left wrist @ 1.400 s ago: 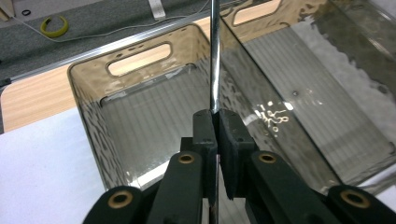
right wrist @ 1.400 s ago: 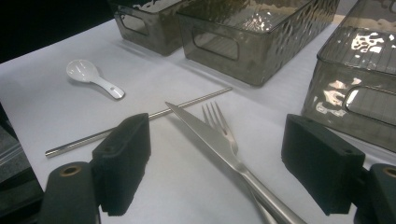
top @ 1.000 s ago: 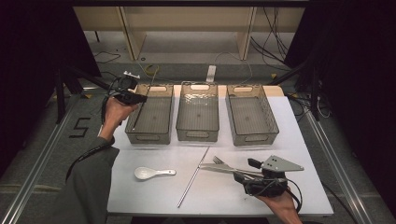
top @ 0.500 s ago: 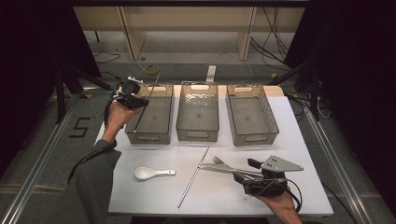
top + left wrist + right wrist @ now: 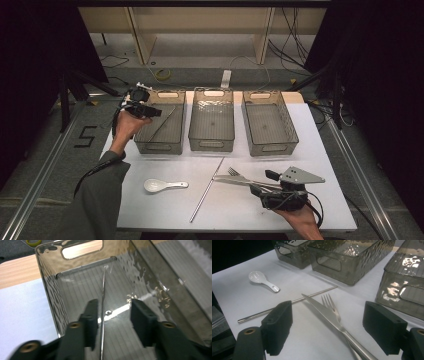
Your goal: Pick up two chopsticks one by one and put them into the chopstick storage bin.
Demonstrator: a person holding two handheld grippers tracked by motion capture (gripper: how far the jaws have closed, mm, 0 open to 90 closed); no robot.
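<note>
1. At upper left of the high view, the left claw (image 5: 150,112) hangs over the near-left corner of the leftmost bin (image 5: 161,145). Its jaws have just been opening; they now stand partly apart.
2. Between those jaws, in the left gripper view, a thin metal chopstick (image 5: 103,315) runs down the bin, tip against the far wall. The pads stand clear of it on both sides, so it appears released. In the earlier pictures no chopstick showed in that bin.
3. Judgement: one chopstick is delivered, and sorting of the remaining cutlery is outstanding.
4. Left arm pose: forearm reaches up the left edge of the frame, wrist bent so the claw points into the bin.
5. Lower left centre of the surface (image 5: 165,210): a white spoon (image 5: 160,185), untouched.
6. Centre: a second chopstick (image 5: 207,189) lies at a slant; the middle bin (image 5: 212,146) stands behind it.
7. Lower right: a knife (image 5: 237,181) lies across a fork (image 5: 233,172), both between the wide-open jaws of the right claw (image 5: 260,186), not gripped.
8. Right hand rests low at the bottom edge, claw level, pointing left.
</note>
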